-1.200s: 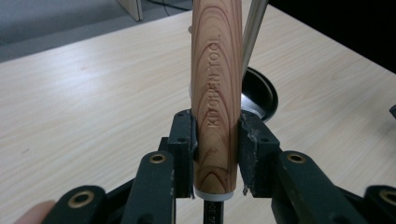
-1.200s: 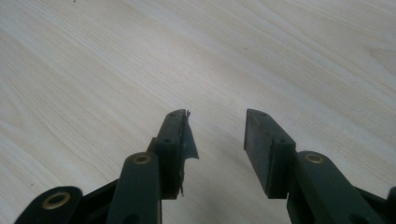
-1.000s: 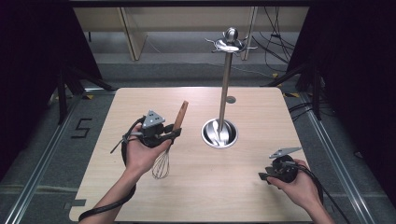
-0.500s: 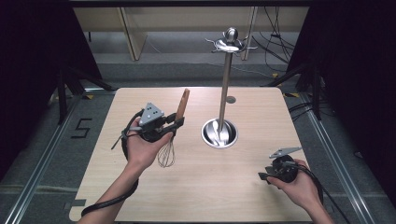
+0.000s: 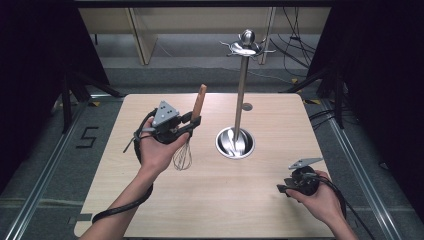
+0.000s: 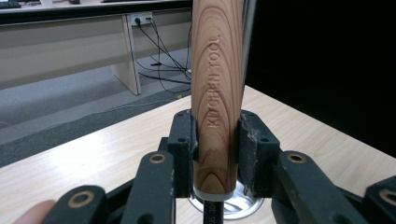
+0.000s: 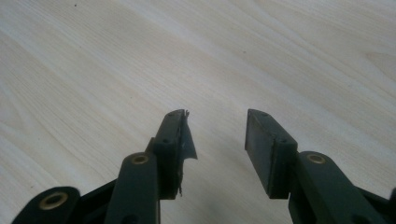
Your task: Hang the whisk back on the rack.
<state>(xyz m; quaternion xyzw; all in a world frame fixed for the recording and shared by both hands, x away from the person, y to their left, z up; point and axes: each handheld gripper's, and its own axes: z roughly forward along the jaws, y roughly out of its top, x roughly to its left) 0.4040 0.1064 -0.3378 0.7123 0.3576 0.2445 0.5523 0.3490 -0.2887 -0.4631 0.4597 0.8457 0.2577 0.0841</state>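
My left gripper (image 5: 192, 122) is shut on the wooden handle of a whisk (image 5: 198, 102), held above the table left of centre. The handle points up and away; the wire head (image 5: 182, 157) hangs down toward the tabletop. In the left gripper view the handle (image 6: 217, 93), stamped KITCHEN TOOL, stands upright, clamped between the two jaws of that gripper (image 6: 216, 140). My right gripper (image 5: 282, 188) rests low at the table's near right, open. In the right gripper view its jaws (image 7: 217, 135) stand apart over bare wood with nothing between them.
A steel utensil stand (image 5: 241, 80) with a round base (image 5: 235, 142) rises at the table's centre, hooks (image 5: 246, 47) at its top. A small round grommet (image 5: 247, 106) lies behind it. The wooden table (image 5: 215, 200) has dark drops on both sides.
My left hand has lifted the whisk and carried it up and rightward, closer to the stand, with the handle turning more upright. The right hand has stayed put.
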